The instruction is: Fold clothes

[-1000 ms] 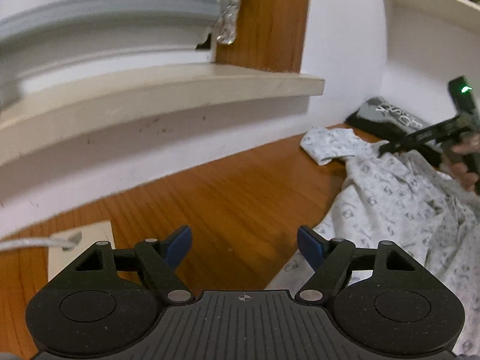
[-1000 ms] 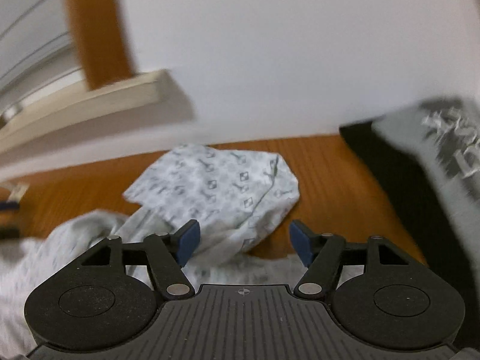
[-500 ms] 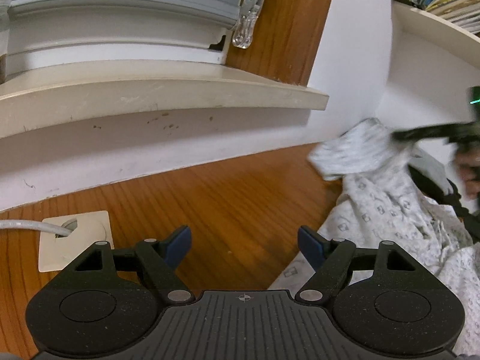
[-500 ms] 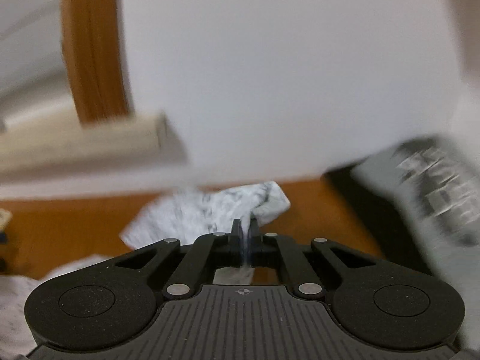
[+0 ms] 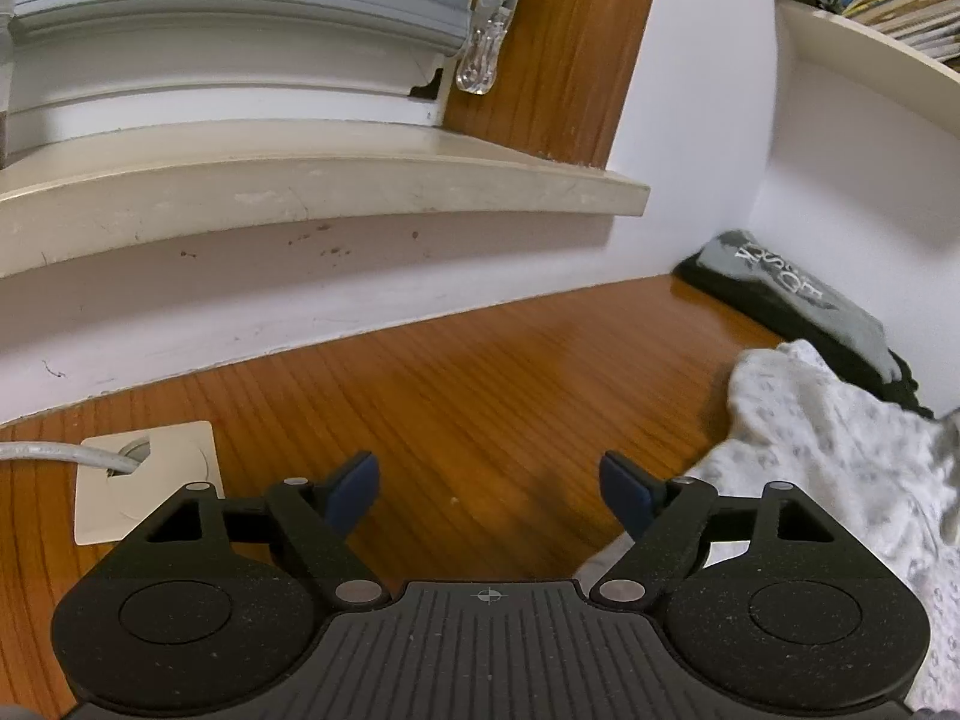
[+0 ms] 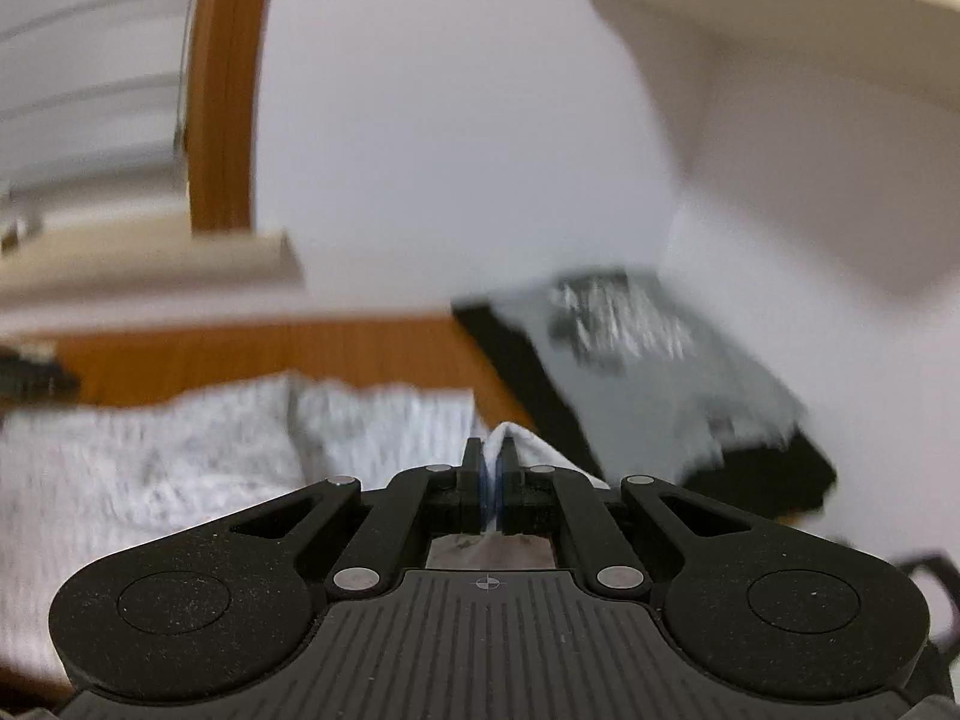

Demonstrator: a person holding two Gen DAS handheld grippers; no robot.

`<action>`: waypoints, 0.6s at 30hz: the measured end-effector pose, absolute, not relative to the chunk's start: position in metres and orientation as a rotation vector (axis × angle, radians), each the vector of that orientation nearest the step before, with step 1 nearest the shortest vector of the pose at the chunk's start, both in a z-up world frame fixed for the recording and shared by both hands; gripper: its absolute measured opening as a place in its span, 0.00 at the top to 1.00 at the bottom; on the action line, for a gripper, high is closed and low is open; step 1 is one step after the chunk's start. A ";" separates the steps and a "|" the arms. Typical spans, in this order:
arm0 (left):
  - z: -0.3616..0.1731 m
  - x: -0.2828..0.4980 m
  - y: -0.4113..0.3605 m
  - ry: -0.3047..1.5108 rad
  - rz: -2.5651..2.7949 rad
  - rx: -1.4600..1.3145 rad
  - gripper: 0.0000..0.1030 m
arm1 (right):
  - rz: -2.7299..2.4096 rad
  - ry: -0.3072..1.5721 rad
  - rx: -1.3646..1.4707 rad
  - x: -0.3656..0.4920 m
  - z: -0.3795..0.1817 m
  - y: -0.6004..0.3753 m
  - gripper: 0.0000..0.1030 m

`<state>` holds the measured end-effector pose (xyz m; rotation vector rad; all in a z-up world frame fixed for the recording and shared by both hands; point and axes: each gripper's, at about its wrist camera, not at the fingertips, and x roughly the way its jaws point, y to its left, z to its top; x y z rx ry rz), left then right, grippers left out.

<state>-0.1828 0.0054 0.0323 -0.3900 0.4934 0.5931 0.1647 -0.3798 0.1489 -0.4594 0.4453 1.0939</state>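
**Right gripper has a pinch of the shirt; left gripper waits empty**

The main risk, as I judge it, is the grip itself. The right gripper [image 6: 492,468] has its jaws pressed together on only a thin ridge of the patterned garment [image 6: 180,468], and a small peak of white cloth pokes up between the pads. If that pinch catches just one layer or sits too close to the hem, the fabric could slide out as it is pulled, and the fold would fall crooked. A second hazard is the dark folded garment [image 6: 660,372] lying in the far right corner of the wooden table [image 5: 480,396], touching the pale one's far edge: a wide sweep could drag or rumple it. The right wrist view is blurred, so exactly which part of the cloth is held cannot be told.

The left gripper [image 5: 489,489] stands wide, nothing between its blue pads [image 5: 354,489], hovering over bare wood near the cable outlet [image 5: 144,480] at the table's left side. The patterned garment lies bunched along the table's right side, just beside the left gripper's right finger, and is not touched by it.
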 end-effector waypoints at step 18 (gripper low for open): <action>0.031 -0.180 -0.002 0.541 0.585 -0.340 0.07 | 1.346 0.588 -0.466 0.175 0.074 -0.234 0.61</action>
